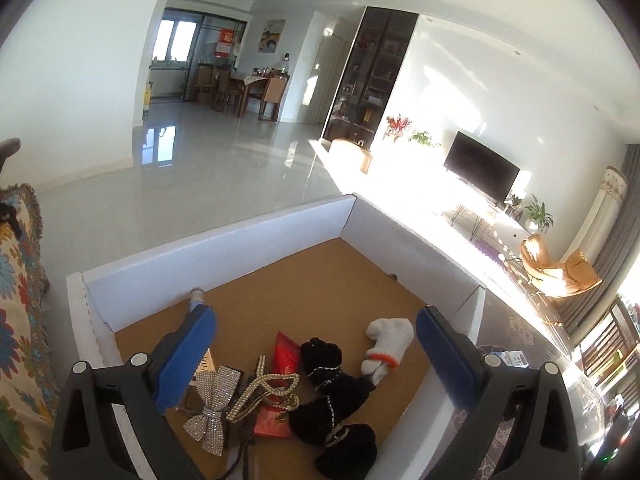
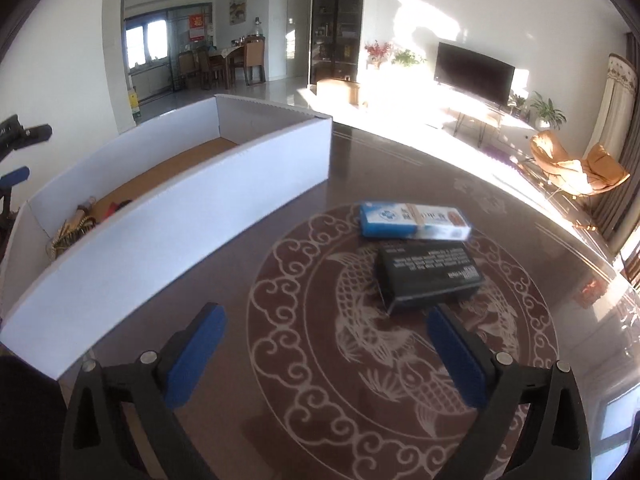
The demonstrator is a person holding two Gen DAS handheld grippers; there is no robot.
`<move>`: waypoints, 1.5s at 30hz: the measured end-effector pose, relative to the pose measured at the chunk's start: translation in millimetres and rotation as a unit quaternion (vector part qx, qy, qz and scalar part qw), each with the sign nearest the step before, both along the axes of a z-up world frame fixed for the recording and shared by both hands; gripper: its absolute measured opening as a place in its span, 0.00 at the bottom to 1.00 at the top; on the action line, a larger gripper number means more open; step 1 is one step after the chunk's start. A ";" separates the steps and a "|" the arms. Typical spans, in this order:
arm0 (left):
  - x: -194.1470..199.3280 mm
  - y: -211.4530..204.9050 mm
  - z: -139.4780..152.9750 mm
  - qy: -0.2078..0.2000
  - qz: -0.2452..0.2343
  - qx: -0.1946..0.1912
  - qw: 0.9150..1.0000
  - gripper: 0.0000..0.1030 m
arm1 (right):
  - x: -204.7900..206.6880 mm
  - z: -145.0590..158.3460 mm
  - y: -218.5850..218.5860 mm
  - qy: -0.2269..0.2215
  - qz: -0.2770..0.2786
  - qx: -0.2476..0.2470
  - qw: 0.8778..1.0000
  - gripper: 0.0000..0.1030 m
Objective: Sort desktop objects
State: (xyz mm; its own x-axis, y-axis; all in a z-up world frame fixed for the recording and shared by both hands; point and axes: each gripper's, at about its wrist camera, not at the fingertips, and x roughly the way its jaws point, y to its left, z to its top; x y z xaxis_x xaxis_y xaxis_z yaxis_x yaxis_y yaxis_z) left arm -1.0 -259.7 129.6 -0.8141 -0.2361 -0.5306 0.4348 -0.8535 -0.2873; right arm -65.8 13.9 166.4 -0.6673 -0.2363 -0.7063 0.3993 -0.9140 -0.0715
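the round dark brown glass-topped table with a pale dragon-and-scroll pattern (image 2: 320,360) fills the lower half of the right wrist view. on it, toward ten o'clock, stands the large white cardboard box with a brown cork-coloured floor (image 2: 168,216); in the left wrist view its white walls (image 1: 208,248) run from nine o'clock up to one o'clock.

inside the box, in the left wrist view, a heap of black knitted cloth pieces (image 1: 332,396) lies at six o'clock, spreading toward five. just beside it at four o'clock is a white knitted work glove with an orange cuff band (image 1: 386,344), touching the black cloth at its cuff end. at seven o'clock of the heap lies a flat red packet with gold print (image 1: 280,360), partly under a gold-coloured bead chain (image 1: 260,388). left of the chain rests a silver rhinestone bow (image 1: 214,408).

on the bare table in the right wrist view, a black rectangular box with white lettering (image 2: 428,276) sits at about one o'clock from the centre, and a light blue and white flat carton (image 2: 412,220) lies just behind it, touching or nearly so.

the left gripper (image 1: 316,356) hangs over the box with its blue-padded jaws spread wide, nothing between the pads. the right gripper (image 2: 326,350) is likewise released, jaws wide apart over the table pattern, the black box just beyond its right finger (image 2: 452,352) and not gripped.
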 end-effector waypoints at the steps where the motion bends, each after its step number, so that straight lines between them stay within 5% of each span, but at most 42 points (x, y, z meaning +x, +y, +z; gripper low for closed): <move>1: 1.4 8.8 4.5 0.009 -0.014 -0.003 1.000 0.99 | 7.9 -8.6 15.9 -0.003 -0.012 0.011 1.000 0.98; 9: -1.5 130.8 22.7 0.034 -0.187 -0.060 0.980 0.99 | 40.5 -47.6 130.1 -0.049 -0.130 0.017 0.990 0.98; 17: -27.5 226.3 -42.7 -0.064 -0.314 -0.045 0.946 0.99 | 46.5 -63.7 139.7 -0.064 -0.141 0.037 0.987 0.98; 22: -42.9 246.2 -92.5 -0.143 -0.323 -0.078 0.932 0.99 | 45.0 -69.8 148.3 -0.077 -0.156 0.006 0.985 1.00; 27: -57.0 242.7 -132.8 -0.199 -0.302 -0.083 0.929 0.99 | 44.9 -71.8 151.6 -0.086 -0.158 -0.007 0.984 1.00; 35: -62.7 236.6 -162.3 -0.221 -0.278 -0.082 0.931 0.99 | 44.9 -71.8 150.6 -0.086 -0.158 -0.008 0.984 1.00; 45: -63.2 242.5 -164.4 -0.212 -0.274 -0.102 0.932 0.99 | 44.6 -71.6 151.3 -0.086 -0.158 -0.008 0.984 1.00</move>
State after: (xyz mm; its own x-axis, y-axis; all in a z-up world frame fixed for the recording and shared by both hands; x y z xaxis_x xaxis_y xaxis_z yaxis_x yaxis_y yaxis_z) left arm -64.2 -17.2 -34.7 -0.5698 0.0226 -0.8215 -0.0462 -0.9989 0.0045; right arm -21.2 165.2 94.8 -0.5803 -0.0480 -0.8130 0.1006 -0.9948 -0.0131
